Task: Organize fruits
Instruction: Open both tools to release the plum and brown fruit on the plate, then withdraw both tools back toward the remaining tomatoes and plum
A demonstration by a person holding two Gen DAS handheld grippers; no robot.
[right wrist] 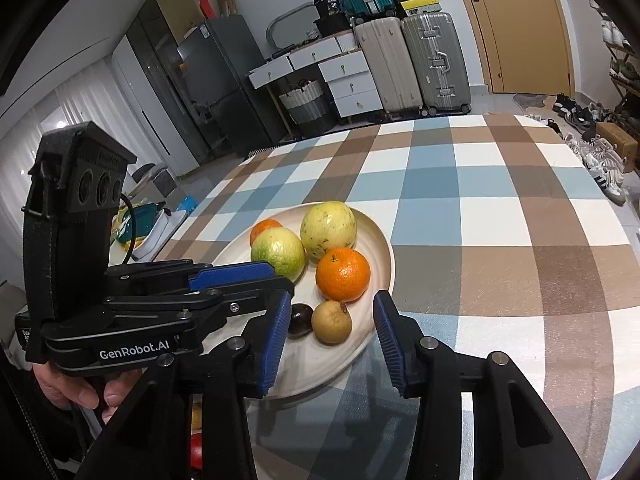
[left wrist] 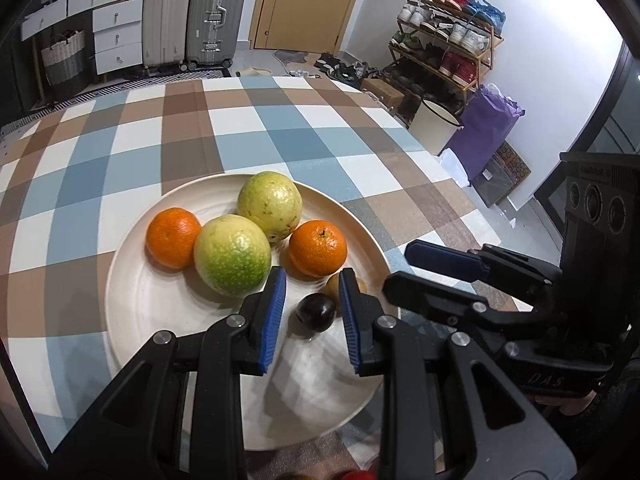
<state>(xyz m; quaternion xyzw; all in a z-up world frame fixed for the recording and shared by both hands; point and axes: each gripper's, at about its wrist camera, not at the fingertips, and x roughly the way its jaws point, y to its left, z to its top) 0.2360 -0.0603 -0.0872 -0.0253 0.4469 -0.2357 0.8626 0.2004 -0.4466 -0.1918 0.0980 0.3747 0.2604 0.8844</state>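
Blue, brown and white checked cloth (left wrist: 280, 128) covers the table. On it lies a wide cream plate (left wrist: 152, 312), and all the fruit is on this plate.

Both grippers are over the near edge of the plate and point down at it. The left gripper (left wrist: 313, 274) has its pads only a little apart, with nothing between them. A hand (right wrist: 80, 392) holds it from below. The right gripper (right wrist: 333, 300) has its pads wider apart and grasps nothing.

The front guava (left wrist: 232, 254) touches the back guava (left wrist: 270, 205) in the middle of the plate. The left orange (left wrist: 173, 238) is against the front guava. The right orange (left wrist: 318, 248) is just beside the back guava.

The pear (right wrist: 332, 322) lies near the right orange, below the right pads. The plum (left wrist: 316, 312) is just beside the pear, under the left pads.
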